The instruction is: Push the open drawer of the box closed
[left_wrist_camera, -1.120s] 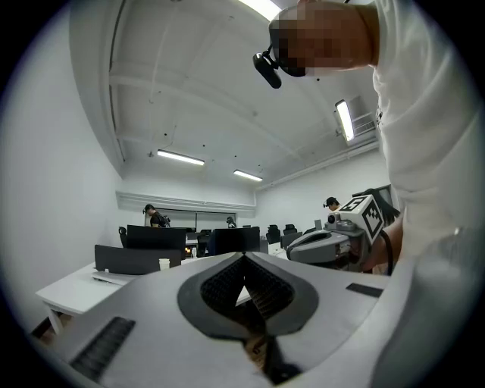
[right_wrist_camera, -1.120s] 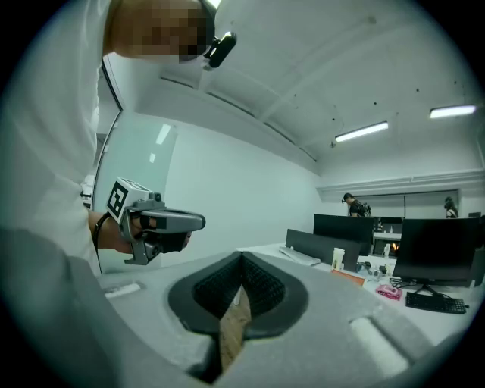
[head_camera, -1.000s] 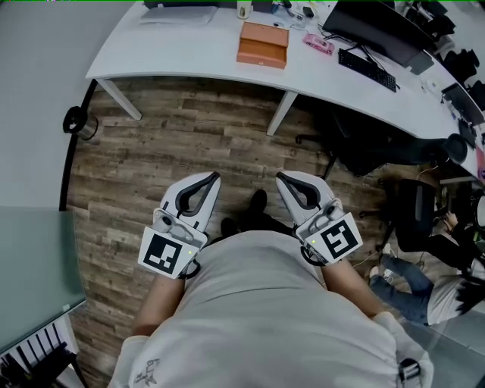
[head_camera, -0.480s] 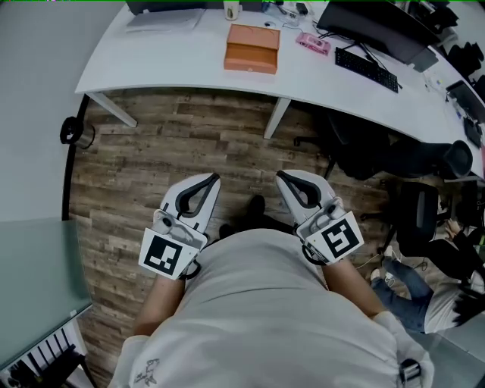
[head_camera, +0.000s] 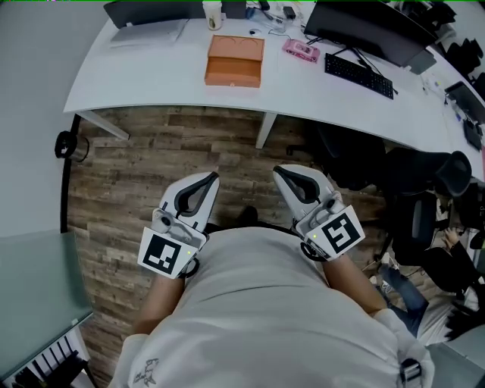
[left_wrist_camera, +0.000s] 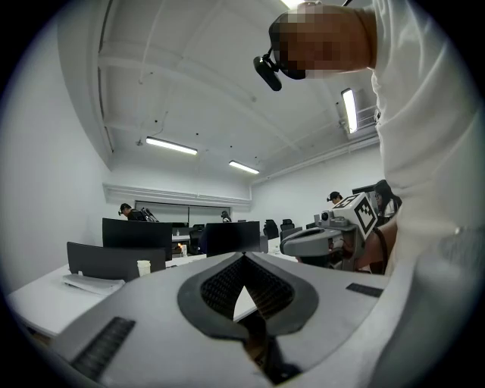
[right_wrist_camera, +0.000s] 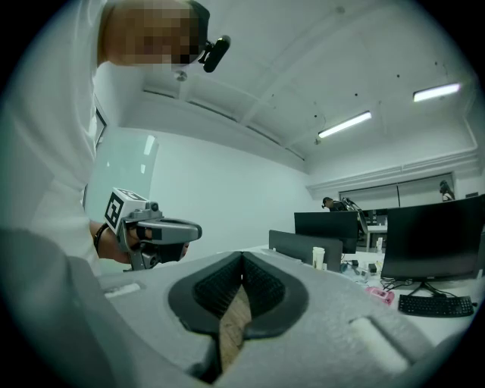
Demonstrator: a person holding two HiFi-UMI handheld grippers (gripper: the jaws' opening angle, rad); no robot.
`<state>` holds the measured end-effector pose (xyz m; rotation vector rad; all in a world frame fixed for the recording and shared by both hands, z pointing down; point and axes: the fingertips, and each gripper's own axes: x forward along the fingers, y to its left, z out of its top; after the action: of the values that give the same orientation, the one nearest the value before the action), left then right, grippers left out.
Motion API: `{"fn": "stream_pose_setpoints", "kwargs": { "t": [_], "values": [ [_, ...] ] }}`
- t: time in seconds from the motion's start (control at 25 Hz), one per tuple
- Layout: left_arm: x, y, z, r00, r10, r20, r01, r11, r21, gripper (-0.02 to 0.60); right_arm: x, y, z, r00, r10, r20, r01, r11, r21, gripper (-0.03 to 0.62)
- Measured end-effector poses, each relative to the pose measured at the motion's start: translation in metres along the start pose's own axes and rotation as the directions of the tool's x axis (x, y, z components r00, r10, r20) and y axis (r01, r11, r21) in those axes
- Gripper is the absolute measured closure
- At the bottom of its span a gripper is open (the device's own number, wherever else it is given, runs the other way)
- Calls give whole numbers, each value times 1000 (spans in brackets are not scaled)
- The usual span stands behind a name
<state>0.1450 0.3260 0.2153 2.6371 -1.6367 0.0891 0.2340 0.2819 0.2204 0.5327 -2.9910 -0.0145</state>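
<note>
I hold both tools low in front of my body, over the wood-plank floor (head_camera: 151, 163), pointing toward the white table (head_camera: 144, 79). The left hand-held gripper (head_camera: 211, 179) is closed: in its own view the two dark pads meet at the tip and nothing sits between them. The right hand-held gripper (head_camera: 278, 170) is closed as well, pads together and empty, with only floor showing through the gap behind the tips. The two stand side by side, apart from each other, each with its marker cube toward my wrist.

The orange box (head_camera: 235, 61) rests on the table, well apart from both tools, nearer the table's far edge than the near one and roughly in line with the space between the grippers. From the head view I see its lighter top and darker front face, but I cannot tell how far the drawer stands out.

Beside the box, to its right, lies a small pink object (head_camera: 301, 51), then a black keyboard (head_camera: 358, 75) under a dark monitor (head_camera: 364, 26). A paper cup (head_camera: 213, 14) stands behind the box. A black office chair (head_camera: 424, 170) sits at the table's right.
</note>
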Motion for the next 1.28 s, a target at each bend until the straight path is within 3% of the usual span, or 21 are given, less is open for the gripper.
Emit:
{"fn": "stream_pose_setpoints", "kwargs": {
  "t": [0.76, 1.28],
  "values": [
    [76, 37, -8, 996, -84, -7, 84, 996, -28, 582, 27, -66, -18, 997, -57, -45, 59, 997, 44, 591],
    [80, 134, -15, 996, -94, -11, 93, 994, -49, 581, 111, -88, -16, 992, -93, -83, 95, 995, 27, 591]
  ]
}}
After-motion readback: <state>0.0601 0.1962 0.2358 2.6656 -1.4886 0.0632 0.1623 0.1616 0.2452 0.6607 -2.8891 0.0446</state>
